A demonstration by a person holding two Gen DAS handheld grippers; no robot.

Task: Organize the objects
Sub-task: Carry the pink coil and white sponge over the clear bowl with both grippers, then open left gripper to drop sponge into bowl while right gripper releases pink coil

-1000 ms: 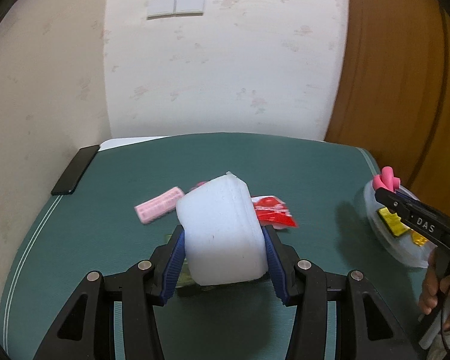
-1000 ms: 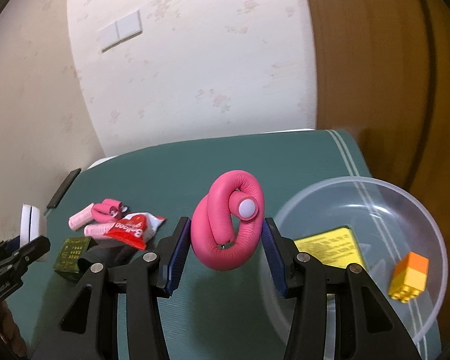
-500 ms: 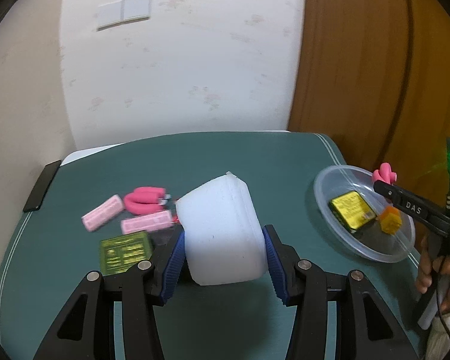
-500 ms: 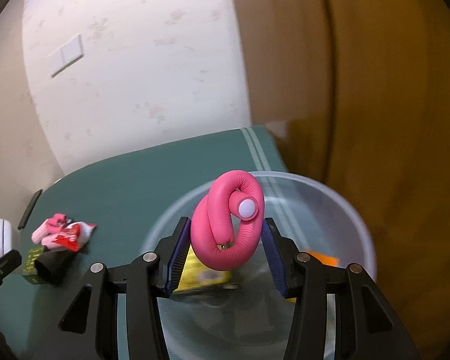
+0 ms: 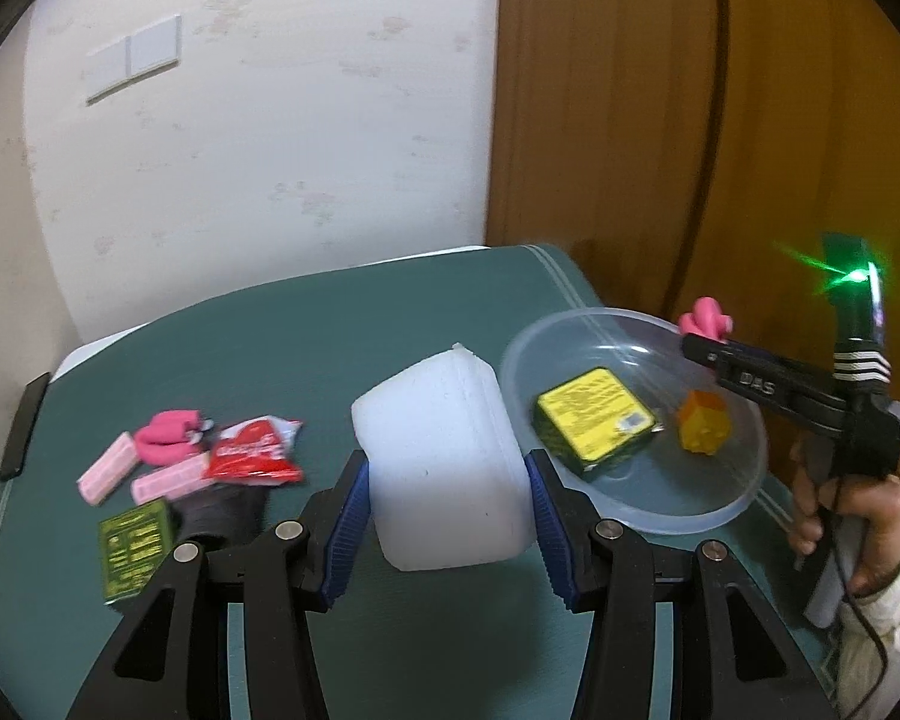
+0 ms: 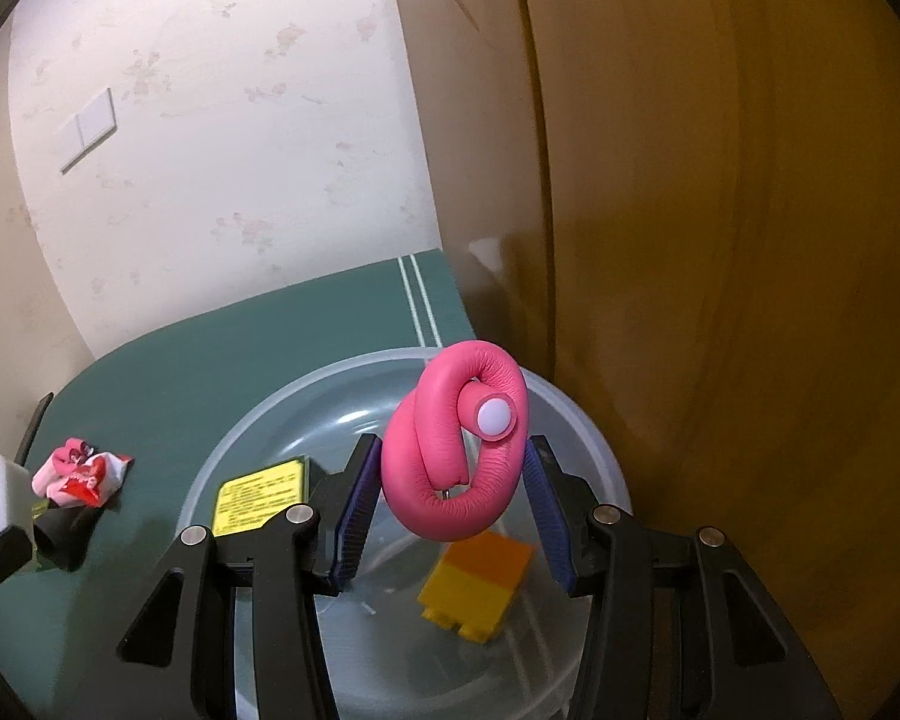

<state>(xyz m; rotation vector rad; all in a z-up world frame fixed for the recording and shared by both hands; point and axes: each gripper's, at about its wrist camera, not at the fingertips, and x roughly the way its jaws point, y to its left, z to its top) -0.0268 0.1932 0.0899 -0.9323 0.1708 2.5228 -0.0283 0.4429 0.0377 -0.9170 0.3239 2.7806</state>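
Observation:
My left gripper is shut on a white plastic tub, held above the green table just left of a clear plastic bowl. My right gripper is shut on a coiled pink foam roller and holds it over the bowl. The roller also shows in the left wrist view, at the bowl's far right rim. In the bowl lie a yellow-labelled box and an orange-yellow toy block.
On the table's left lie pink packets, another pink roller, a red snack bag, a green box and a black object. A black phone lies at the far left edge. A wooden door stands right.
Both grippers have swung right. The right gripper carried the pink roller from beside the bowl to over it. The left gripper with the white tub has come up close to the bowl.

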